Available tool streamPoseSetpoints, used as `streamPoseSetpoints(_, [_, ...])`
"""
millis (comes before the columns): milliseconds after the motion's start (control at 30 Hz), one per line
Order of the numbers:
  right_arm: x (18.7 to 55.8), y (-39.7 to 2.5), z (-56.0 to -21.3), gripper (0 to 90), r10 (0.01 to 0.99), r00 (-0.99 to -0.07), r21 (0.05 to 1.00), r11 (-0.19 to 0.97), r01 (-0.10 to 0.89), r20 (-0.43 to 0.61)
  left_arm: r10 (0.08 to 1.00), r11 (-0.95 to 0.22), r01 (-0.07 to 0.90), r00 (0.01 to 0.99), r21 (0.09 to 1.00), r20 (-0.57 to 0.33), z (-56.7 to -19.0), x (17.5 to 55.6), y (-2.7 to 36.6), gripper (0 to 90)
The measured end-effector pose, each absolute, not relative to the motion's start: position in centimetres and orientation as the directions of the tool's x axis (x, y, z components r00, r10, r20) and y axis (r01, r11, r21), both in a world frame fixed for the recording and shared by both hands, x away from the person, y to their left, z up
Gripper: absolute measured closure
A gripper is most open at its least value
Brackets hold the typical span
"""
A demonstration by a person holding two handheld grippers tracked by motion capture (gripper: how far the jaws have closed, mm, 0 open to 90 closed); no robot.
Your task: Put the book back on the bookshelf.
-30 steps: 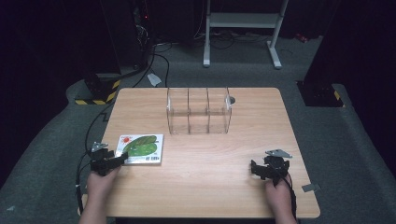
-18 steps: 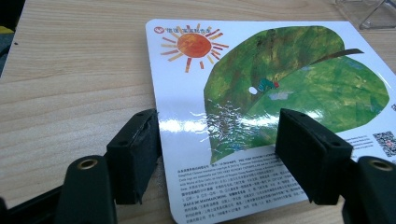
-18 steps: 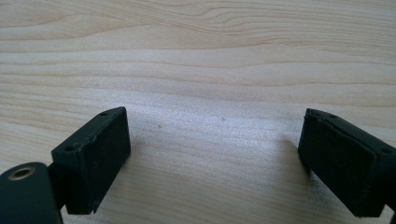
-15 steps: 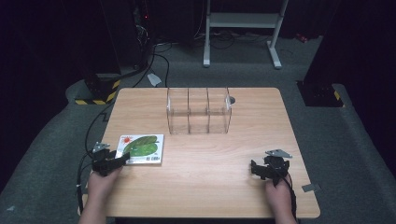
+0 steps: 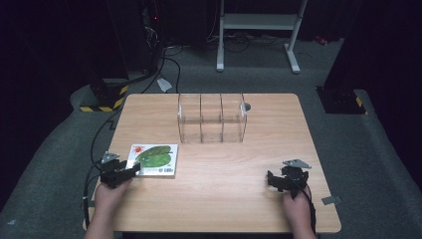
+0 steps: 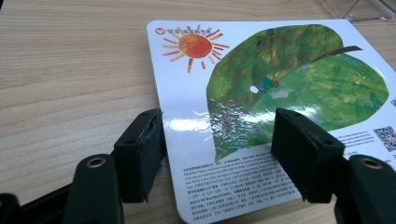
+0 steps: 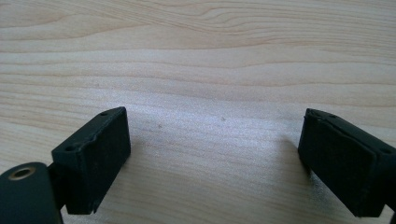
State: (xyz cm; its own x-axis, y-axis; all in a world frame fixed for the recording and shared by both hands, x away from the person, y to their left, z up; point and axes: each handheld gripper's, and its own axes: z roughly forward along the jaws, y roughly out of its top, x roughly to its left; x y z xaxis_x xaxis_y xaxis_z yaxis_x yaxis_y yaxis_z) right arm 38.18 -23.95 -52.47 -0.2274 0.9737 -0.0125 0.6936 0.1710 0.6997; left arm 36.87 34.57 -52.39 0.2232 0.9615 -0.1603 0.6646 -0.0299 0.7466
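Nothing has moved since a second ago: our left gripper (image 6: 217, 154) still straddles the picture book (image 6: 280, 93), unclenched, while our right gripper (image 7: 212, 161) idles, released.

On the table (image 5: 214, 199) a book (image 5: 154, 159) lies flat on the left side, near the front. The left gripper (image 5: 130, 171) sits at the book's front-left corner, one jaw over the cover, the other at its left edge. A rack (image 5: 211, 119) with three compartments stands behind the book, toward the table's back middle. The right gripper (image 5: 271, 180) rests on bare wood at the front right, well apart from the book and rack.
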Motion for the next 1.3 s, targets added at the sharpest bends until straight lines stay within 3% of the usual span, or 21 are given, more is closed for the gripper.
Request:
streamPoseSetpoints(900, [38.2,-24.0,-52.5,9.0,0.974,-0.227,0.700,0.171,0.694,-0.012,0.921,-0.167,0.648,0.371,0.744,-0.116,-51.9,36.5,29.9,38.4])
streamPoseSetpoints(1300, [38.2,-24.0,-52.5,9.1,0.974,-0.228,0.700,0.171,0.694,-0.012,0.879,-0.266,0.608,0.471,0.748,-0.070,-51.7,35.8,25.9,40.2])
